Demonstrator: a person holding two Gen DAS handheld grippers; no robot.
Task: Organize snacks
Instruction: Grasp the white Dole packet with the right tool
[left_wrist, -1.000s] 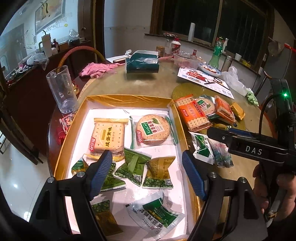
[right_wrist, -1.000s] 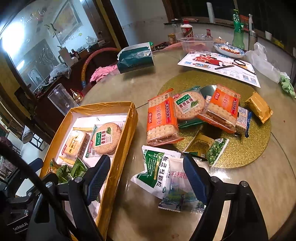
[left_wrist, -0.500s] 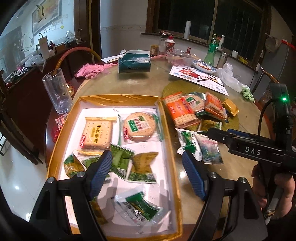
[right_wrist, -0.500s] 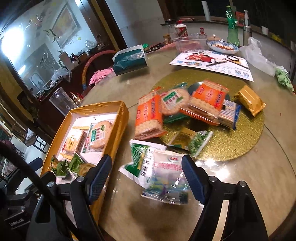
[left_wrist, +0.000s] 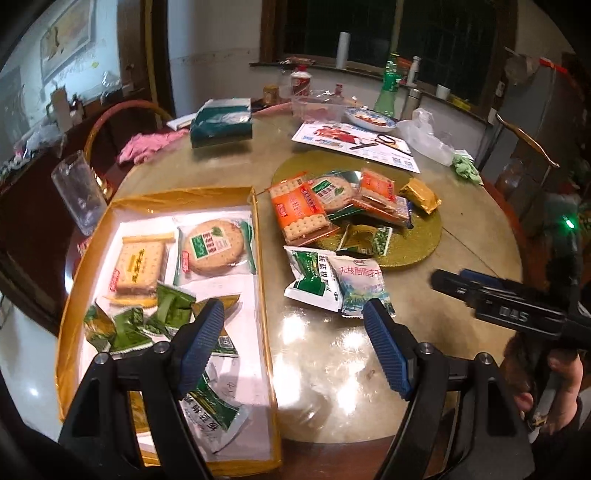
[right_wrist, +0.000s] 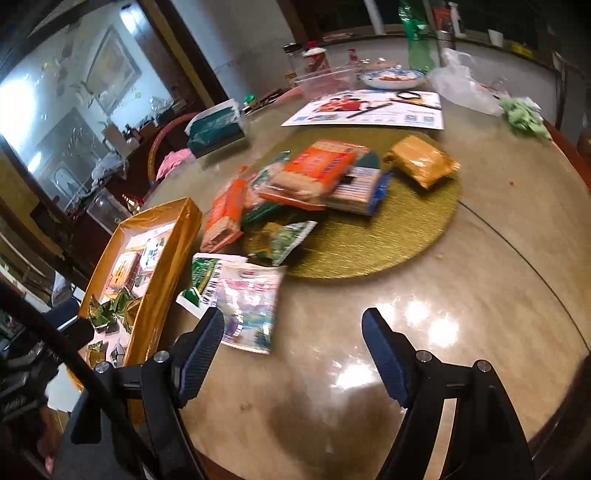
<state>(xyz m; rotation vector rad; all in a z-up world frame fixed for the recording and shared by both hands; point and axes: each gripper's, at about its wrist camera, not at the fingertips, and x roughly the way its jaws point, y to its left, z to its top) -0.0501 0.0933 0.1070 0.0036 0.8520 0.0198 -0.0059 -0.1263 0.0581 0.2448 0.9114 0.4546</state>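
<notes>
A gold-rimmed box (left_wrist: 264, 295) on the round table holds a square cracker pack (left_wrist: 138, 267), a round cracker pack (left_wrist: 214, 247) and several small green packets (left_wrist: 147, 321). Loose snacks lie right of it: a green-white pouch (left_wrist: 312, 282), a pale pouch (left_wrist: 362, 288), orange cracker packs (left_wrist: 301, 214) and a yellow packet (left_wrist: 421, 195) on a gold mat (left_wrist: 417, 243). My left gripper (left_wrist: 293, 349) is open and empty, above the box's right edge. My right gripper (right_wrist: 293, 356) is open and empty, over bare table near the pale pouch (right_wrist: 247, 306); the box (right_wrist: 162, 266) is to its left.
A tall clear glass (left_wrist: 79, 195) stands left of the box. A green tissue pack (left_wrist: 221, 123), a pink cloth (left_wrist: 146, 146), a printed sheet (left_wrist: 354, 146), a plastic bag (left_wrist: 424, 136) and bottles (left_wrist: 386, 88) sit at the far side. The table's near edge (right_wrist: 554, 435) is close.
Both grippers have pulled back and swung right. The left view now takes in the loose snacks beside the box; the right view shows more bare table. Nothing was picked up.
</notes>
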